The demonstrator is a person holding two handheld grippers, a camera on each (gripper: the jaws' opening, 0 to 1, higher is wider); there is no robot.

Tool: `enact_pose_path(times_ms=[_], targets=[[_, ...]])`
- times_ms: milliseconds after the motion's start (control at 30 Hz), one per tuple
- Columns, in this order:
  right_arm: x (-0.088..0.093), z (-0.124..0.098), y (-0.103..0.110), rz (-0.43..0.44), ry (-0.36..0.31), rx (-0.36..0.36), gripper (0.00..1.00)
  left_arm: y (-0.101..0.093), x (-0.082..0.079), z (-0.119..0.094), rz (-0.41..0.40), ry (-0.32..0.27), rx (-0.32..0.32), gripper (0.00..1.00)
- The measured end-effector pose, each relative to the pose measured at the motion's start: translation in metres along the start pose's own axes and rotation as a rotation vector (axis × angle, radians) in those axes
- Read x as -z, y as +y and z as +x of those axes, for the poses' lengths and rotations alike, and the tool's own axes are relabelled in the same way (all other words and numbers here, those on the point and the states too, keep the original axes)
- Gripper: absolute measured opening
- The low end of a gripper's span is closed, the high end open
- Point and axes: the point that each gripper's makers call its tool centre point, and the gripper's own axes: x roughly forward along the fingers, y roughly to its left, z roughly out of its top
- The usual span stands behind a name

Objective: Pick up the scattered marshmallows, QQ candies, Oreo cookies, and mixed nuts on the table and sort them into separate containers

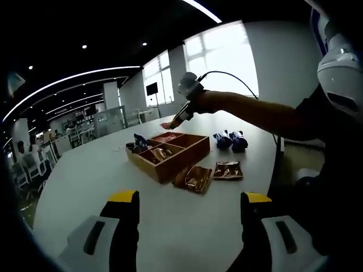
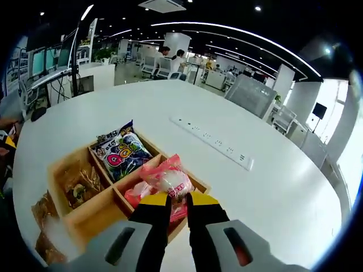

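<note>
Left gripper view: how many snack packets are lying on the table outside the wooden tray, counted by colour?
Brown packets: 2
Blue packets: 2
Total: 4

A: We cannot read the blue packets beyond the wooden tray; too small.

B: Agreed. In the right gripper view, the brown packets run off the left edge, and our right gripper covers the pink packet's lower end.

A: Tray's near corner hidden too.
</note>
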Motion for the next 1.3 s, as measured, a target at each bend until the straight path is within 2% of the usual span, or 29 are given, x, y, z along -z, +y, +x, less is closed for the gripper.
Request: enact_pose_path(times_ms=[267, 900, 1300], targets=[[0.003, 0.009, 0.002, -0.04, 0.021, 0.006, 0.08, -0.003, -0.004, 0.001, 0.003, -0.01, 0.008, 0.75], [0.015, 0.02, 0.006, -0.07, 0.061, -0.01, 0.09, -0.002, -0.001, 0.0, -0.009, -0.005, 0.004, 0.76], [0.013, 0.021, 0.01, -0.089, 0.045, -0.024, 0.09, -0.001, -0.002, -0.002, -0.006, -0.008, 0.001, 0.77]])
